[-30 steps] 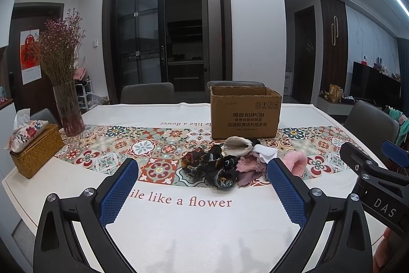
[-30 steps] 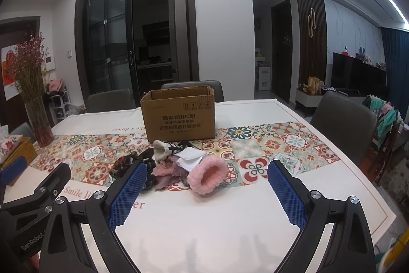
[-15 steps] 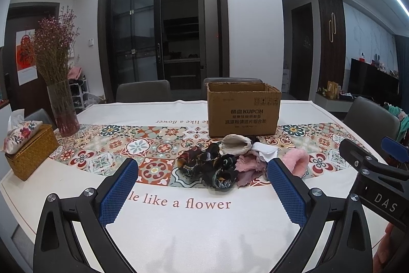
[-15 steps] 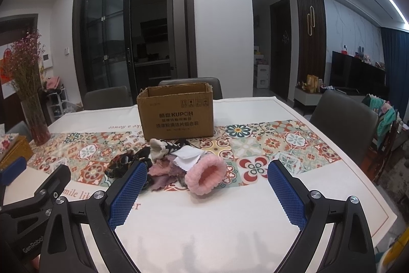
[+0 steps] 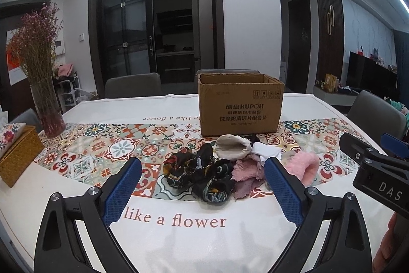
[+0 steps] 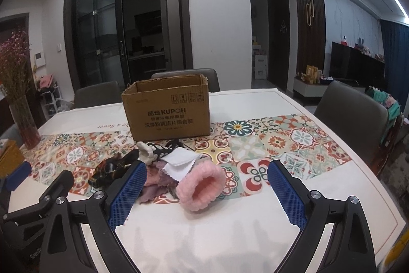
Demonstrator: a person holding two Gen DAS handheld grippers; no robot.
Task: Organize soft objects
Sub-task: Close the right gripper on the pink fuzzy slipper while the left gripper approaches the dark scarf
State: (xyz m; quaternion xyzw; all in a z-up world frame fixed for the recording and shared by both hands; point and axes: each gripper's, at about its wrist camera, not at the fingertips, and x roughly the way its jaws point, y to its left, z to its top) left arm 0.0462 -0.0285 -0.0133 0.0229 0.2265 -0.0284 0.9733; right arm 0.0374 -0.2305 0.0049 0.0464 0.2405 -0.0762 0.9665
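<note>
Both tongs hover low over the near edge of the worktop [image 5: 179,109], each with its blue pads spread wide apart and nothing between them. Just ahead of the left tongs [image 5: 203,186] lies a small heap of soft things on the patterned runner: a dark floral scarf [image 5: 202,170] sits straight in front, between the pads' line of sight, with a crumpled mauve cloth [image 5: 245,170] touching it toward the right pad. Behind these rest a beige knitted piece [image 5: 231,149] and a white cloth [image 5: 265,151], and a fluffy pink cuff [image 5: 303,166] lies beyond the right pad. The right tongs [image 6: 207,193] face that same pink cuff [image 6: 202,186] almost head-on, its opening turned toward them, with the rest of the pile off by the left pad. Past the heap, farther from both tongs, stands an open cardboard box [image 5: 240,106], upright. Well off to the left of the left tongs are a glass vase of dried flowers [image 5: 47,106] and a woven tissue box [image 5: 19,155].
</note>
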